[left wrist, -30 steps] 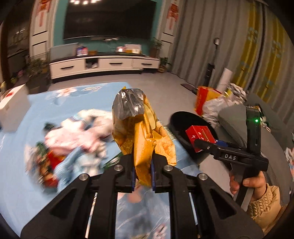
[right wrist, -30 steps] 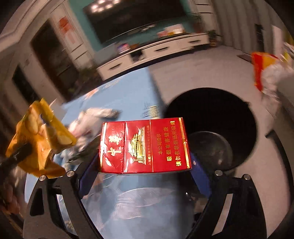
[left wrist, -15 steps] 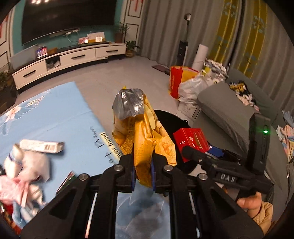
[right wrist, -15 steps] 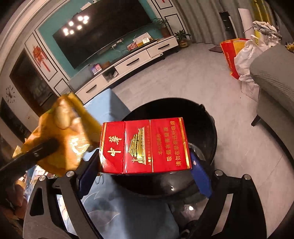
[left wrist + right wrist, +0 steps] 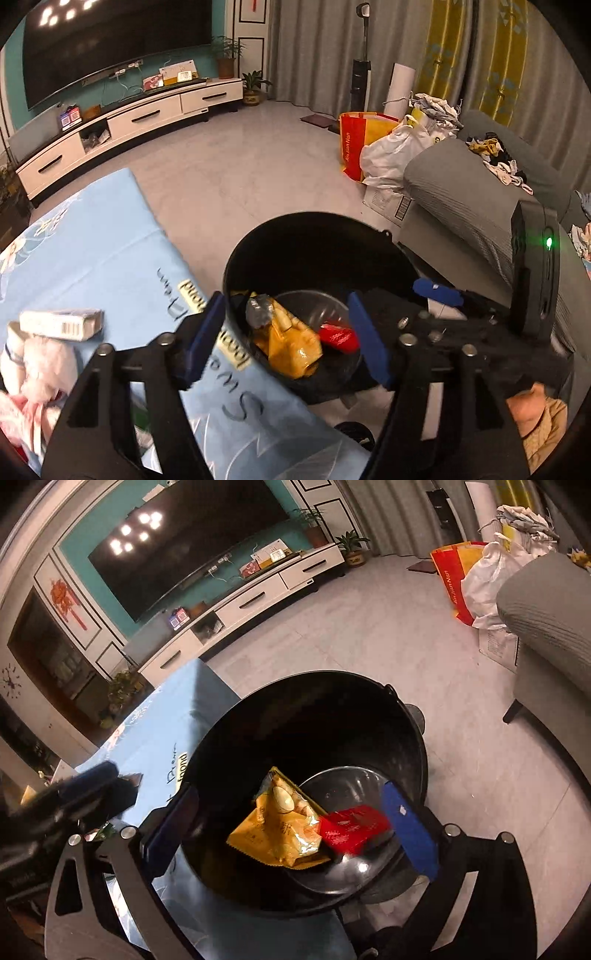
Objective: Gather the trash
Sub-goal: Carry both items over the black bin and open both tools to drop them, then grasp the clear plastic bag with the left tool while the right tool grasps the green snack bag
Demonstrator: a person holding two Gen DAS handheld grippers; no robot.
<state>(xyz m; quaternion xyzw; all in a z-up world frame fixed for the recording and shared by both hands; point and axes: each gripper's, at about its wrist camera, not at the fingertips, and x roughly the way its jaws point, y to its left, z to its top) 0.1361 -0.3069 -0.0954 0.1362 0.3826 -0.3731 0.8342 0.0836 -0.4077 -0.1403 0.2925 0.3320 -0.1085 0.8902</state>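
Observation:
A round black bin [image 5: 258, 243] [image 5: 229, 738] stands on the floor beside the blue-covered table. Inside it lie a yellow snack bag [image 5: 288, 339] [image 5: 284, 827] and a red cigarette pack [image 5: 338, 336] [image 5: 352, 827]. My left gripper [image 5: 286, 343] hangs over the bin, its jaws opening, with nothing pressed between its blue pads. My right gripper [image 5: 291, 830] is also above the bin, jaws opening wide, with no object gripped. On the table to the left rest a white box [image 5: 61, 324] and crumpled pink and white trash [image 5: 37, 373].
The blue tablecloth [image 5: 92, 251] edge runs beside the bin. A grey sofa [image 5: 476, 206] stands on the right, with white and red bags [image 5: 373, 147] behind it. A white TV cabinet [image 5: 258, 598] lines the far wall. A sleeve and hand [image 5: 535, 421] hold the right gripper.
Both grippers have opened. The yellow snack bag and the red cigarette pack have dropped from the jaws into the black bin. Both views moved over the bin.

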